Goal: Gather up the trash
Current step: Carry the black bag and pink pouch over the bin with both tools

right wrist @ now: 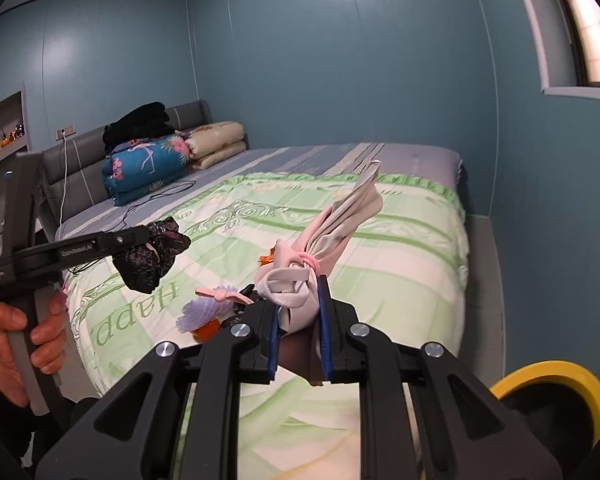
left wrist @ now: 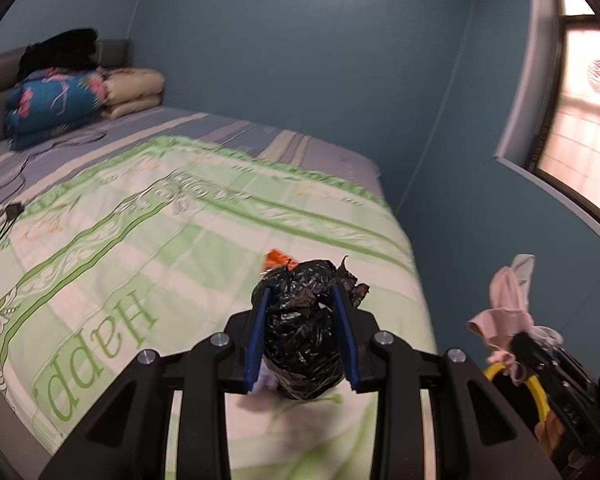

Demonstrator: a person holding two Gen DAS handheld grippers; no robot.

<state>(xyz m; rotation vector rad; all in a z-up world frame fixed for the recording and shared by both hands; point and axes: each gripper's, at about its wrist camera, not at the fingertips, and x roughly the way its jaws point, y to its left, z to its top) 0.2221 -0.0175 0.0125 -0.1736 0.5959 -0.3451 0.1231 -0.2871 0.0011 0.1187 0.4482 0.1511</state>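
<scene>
My left gripper (left wrist: 303,330) is shut on a crumpled black plastic bag (left wrist: 302,320) and holds it above the green bedspread (left wrist: 140,248); it also shows in the right wrist view (right wrist: 150,254). An orange scrap (left wrist: 277,259) peeks out behind the bag. My right gripper (right wrist: 300,330) is shut on a pink and white bundled bag (right wrist: 320,248) tied with a pink band, held over the bed; this bundle shows at the right of the left wrist view (left wrist: 508,304). Small trash lies on the bed by the right gripper: a lilac piece (right wrist: 198,314), a pink piece (right wrist: 222,294), an orange piece (right wrist: 206,330).
Folded quilts (right wrist: 152,166) and black clothes (right wrist: 136,124) are stacked at the headboard, with a cable (right wrist: 156,196) trailing over the bed. A yellow-rimmed bin (right wrist: 556,396) stands at lower right by the bed. Blue walls and a window (left wrist: 584,112) enclose the right side.
</scene>
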